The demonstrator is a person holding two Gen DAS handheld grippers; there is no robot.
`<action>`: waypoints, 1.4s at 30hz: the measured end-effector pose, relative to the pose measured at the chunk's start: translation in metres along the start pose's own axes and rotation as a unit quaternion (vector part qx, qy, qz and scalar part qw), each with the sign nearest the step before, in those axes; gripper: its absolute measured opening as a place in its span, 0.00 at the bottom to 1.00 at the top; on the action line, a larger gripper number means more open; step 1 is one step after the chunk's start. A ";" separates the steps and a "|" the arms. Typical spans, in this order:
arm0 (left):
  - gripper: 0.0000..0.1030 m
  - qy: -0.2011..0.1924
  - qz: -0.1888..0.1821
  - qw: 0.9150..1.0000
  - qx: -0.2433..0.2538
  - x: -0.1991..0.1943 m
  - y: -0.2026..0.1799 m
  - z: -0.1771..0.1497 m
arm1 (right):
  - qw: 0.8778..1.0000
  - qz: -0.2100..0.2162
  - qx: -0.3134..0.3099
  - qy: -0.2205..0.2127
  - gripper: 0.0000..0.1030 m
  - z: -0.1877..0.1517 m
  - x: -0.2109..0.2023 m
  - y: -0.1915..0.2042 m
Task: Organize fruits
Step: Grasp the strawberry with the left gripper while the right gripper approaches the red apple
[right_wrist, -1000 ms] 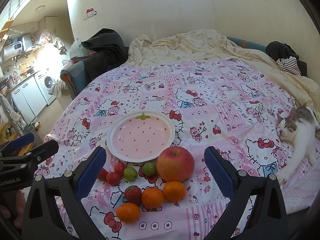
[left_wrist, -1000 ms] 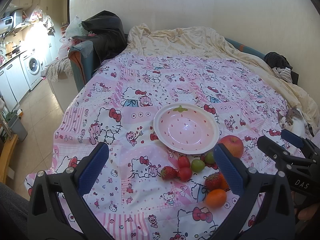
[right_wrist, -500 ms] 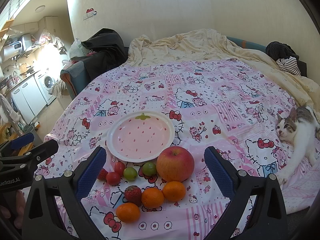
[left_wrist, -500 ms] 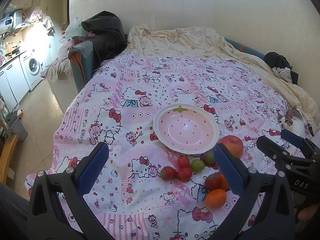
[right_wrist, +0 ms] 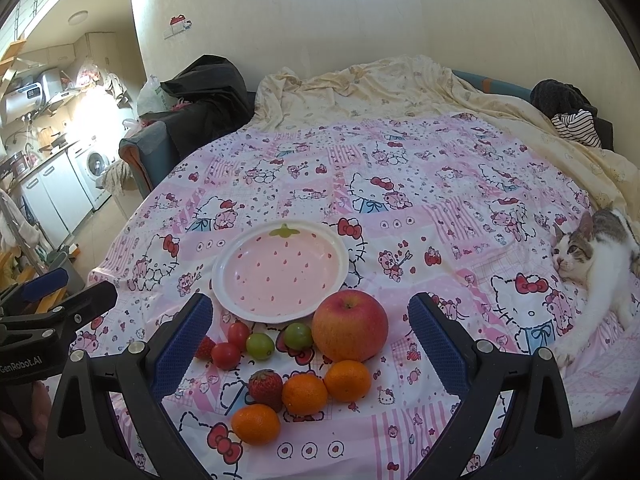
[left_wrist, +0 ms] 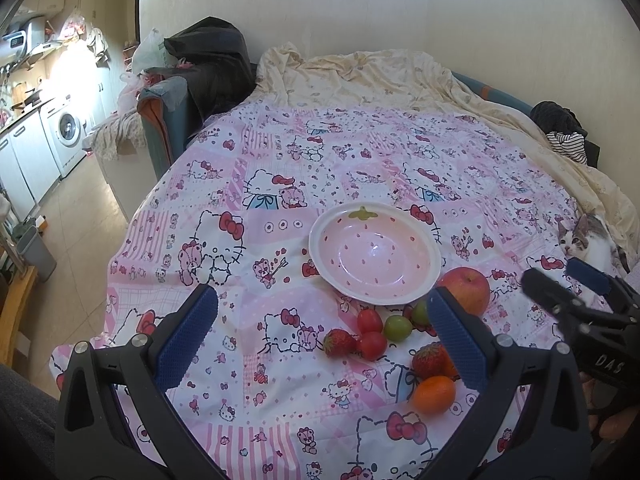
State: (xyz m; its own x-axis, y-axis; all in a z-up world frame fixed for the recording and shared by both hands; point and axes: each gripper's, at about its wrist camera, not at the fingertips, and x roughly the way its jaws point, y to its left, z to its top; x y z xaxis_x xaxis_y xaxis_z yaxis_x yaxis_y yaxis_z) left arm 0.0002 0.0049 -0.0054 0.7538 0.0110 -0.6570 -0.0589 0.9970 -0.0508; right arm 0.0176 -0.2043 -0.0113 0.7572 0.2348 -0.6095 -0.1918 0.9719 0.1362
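On the pink cartoon-cat blanket (right_wrist: 420,184), near its front edge, lies a glossy ceramic plate (right_wrist: 280,240), round, shallow, pink with red seed marks and a small green leaf at 12 o'clock of its rim. No fruit lies in it. The fruits sit on the cloth just beside the plate, from its 5 to its 7 o'clock: a smooth red-yellow apple (right_wrist: 350,326) touching the plate rim, two green grapes (right_wrist: 260,345), two shiny cherry tomatoes (right_wrist: 226,355), three dimpled mandarins (right_wrist: 256,424) and two strawberries (right_wrist: 265,388) with seeded skin.

The left tool (left_wrist: 320,344) hovers over the cloth with its two black arms spread wide, holding nothing; its fingers (left_wrist: 188,336) carry blue ribbed pads. The right tool (right_wrist: 310,344) is spread wide in the same way, with the fruits seen between its arms.

The blanket is thin and printed in patchwork squares, a little wrinkled. At 12 o'clock a crumpled cream sheet (right_wrist: 380,88) lies against a plain pale wall. At 3 o'clock a white and tabby cat (right_wrist: 596,268) lies on the blanket. At 10 o'clock stand a dark bag (right_wrist: 208,88), white cabinets and a washing machine (right_wrist: 96,164) on a tiled floor.
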 end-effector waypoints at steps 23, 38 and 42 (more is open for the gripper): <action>0.71 0.260 -0.011 0.959 -0.114 0.120 0.026 -0.003 | 0.965 0.046 0.156 0.204 0.94 0.024 0.092 -0.085; 0.47 0.345 -0.035 0.925 -0.158 0.174 0.017 -0.029 | 0.956 0.051 0.152 0.245 0.85 0.015 0.118 -0.084; 0.46 0.345 -0.037 0.924 -0.160 0.174 0.015 -0.033 | 0.955 0.053 0.153 0.248 0.85 0.013 0.121 -0.082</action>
State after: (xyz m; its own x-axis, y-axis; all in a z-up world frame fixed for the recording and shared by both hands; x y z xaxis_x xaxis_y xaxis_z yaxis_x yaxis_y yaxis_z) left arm 0.1089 0.0192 -0.1455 0.1729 -0.2181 -0.9605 -0.2969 0.9183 -0.2620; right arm 0.1332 -0.2552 -0.0857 0.3401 0.3712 -0.8640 -0.0029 0.9192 0.3938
